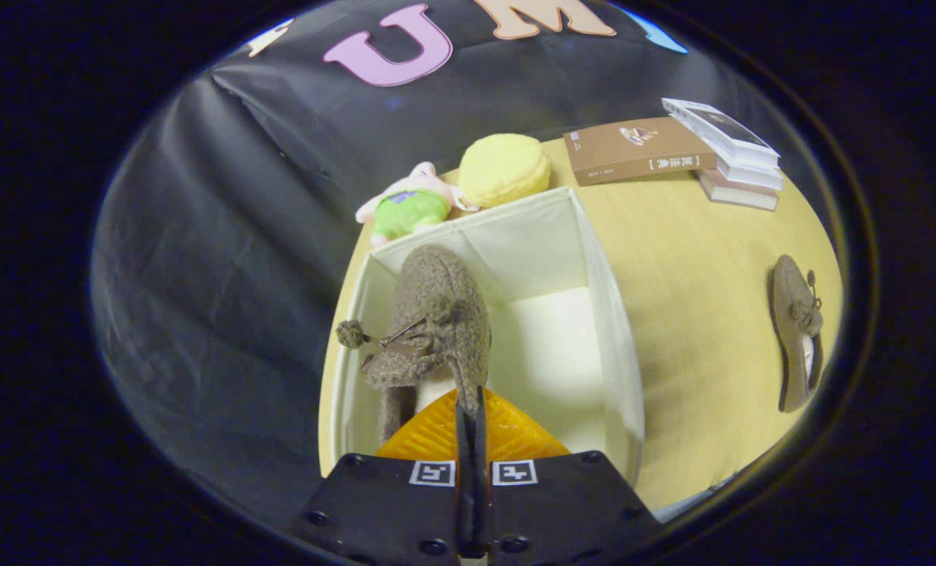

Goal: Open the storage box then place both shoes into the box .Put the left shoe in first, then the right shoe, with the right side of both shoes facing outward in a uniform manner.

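Observation:
A brown knitted shoe (436, 314) with a pom-pom hangs from my gripper (471, 409), whose fingers are shut on the rim of its heel opening. The shoe points away from me, over the left part of the open white fabric storage box (613, 314). The box's pale floor shows to the right of the shoe. The matching second shoe (796, 334) lies on its side on the yellow table (688, 259), well to the right of the box.
Beyond the box sit a green-and-pink plush toy (409, 208) and a round yellow cushion (504, 169). A brown book (636, 149) and a stack of books (731, 153) lie at the far right of the table. The table's edge runs just left of the box.

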A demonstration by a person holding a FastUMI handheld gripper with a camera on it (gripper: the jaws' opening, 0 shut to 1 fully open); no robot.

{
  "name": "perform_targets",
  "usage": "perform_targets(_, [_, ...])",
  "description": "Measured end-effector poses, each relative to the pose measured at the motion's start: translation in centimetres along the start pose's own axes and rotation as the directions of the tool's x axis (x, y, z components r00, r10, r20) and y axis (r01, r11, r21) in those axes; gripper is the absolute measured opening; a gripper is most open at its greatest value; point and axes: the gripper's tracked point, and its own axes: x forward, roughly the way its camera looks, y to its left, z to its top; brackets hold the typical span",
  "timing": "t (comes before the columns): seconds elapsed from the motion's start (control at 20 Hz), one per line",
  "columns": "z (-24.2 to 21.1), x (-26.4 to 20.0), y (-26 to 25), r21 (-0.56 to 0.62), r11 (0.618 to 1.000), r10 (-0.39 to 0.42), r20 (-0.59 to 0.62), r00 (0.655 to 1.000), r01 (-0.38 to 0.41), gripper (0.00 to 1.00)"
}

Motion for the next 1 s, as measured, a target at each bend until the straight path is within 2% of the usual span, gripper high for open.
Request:
perform_targets(0.25, [-2.2,3.2,0.5,-0.026,0.998,-0.058,-0.059,0.997,0.057,0.03])
perform_targets(0.45, [-3.1,4.0,1.4,-0.066,0.993,-0.107,-0.084,0.991,0.101,0.04])
perform_targets(0.65, [-4.3,4.7,1.4,-0.117,0.988,-0.114,-0.120,0.986,0.100,0.08])
perform_targets(0.75, [-4.3,4.3,1.7,-0.139,0.987,-0.102,-0.117,0.988,0.085,0.24])
perform_targets(1.0, [-2.4,1.0,4.2,-0.207,0.978,0.006,-0.045,0.999,-0.015,0.55])
